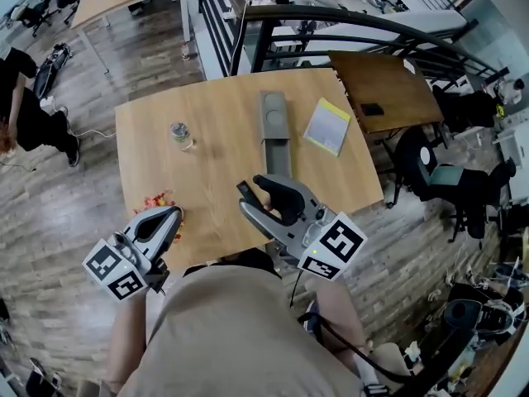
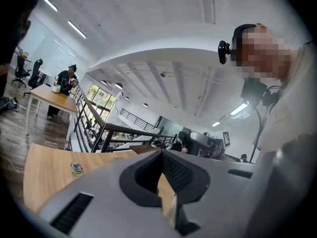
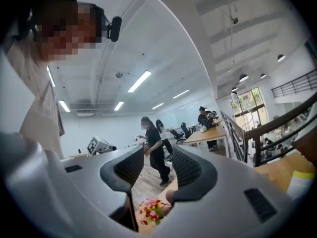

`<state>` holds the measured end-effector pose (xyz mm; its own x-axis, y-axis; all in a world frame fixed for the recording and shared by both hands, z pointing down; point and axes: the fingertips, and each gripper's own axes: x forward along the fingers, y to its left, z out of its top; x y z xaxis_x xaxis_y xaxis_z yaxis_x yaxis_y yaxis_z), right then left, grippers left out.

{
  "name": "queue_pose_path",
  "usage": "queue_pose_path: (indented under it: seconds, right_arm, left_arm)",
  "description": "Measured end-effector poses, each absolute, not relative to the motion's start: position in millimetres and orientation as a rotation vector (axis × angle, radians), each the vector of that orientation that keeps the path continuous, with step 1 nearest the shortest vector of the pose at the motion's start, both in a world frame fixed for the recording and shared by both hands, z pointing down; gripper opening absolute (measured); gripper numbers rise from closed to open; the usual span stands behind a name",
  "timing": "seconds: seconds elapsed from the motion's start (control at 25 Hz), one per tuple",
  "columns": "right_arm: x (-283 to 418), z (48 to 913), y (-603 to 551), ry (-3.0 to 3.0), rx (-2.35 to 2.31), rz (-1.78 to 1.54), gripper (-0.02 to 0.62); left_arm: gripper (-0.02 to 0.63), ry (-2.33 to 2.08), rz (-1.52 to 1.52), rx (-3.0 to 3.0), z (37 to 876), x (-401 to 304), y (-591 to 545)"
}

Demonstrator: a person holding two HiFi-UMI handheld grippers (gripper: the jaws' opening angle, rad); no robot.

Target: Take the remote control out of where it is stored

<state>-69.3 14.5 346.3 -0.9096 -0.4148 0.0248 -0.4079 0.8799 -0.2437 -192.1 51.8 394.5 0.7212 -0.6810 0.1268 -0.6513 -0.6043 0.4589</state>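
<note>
A long grey case (image 1: 275,131) lies lengthwise in the middle of the wooden table (image 1: 223,164). I cannot make out a remote control in it from here. My right gripper (image 1: 258,190) hovers over the table's near edge, just short of the case's near end. Its jaws stand apart with nothing between them, as the right gripper view (image 3: 158,157) also shows. My left gripper (image 1: 173,215) is held off the table's front left corner, and its black pads meet at the tips (image 2: 161,153), holding nothing.
A small capped jar (image 1: 181,134) stands left of the case, and a yellow-edged notebook (image 1: 327,126) lies to its right. A colourful little bundle (image 1: 155,198) sits at the table's front left edge. A dark railing (image 1: 347,23) and a second desk (image 1: 388,89) stand behind.
</note>
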Motion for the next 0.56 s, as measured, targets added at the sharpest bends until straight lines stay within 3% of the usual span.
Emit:
queue_pose_path:
  seconds: [0.56]
  right_arm:
    - [-65.8, 308.5, 26.4, 2.979, -0.527, -0.407, 0.178]
  left_arm:
    - [0.000, -1.157, -0.123, 2.394, 374.3, -216.1, 50.0]
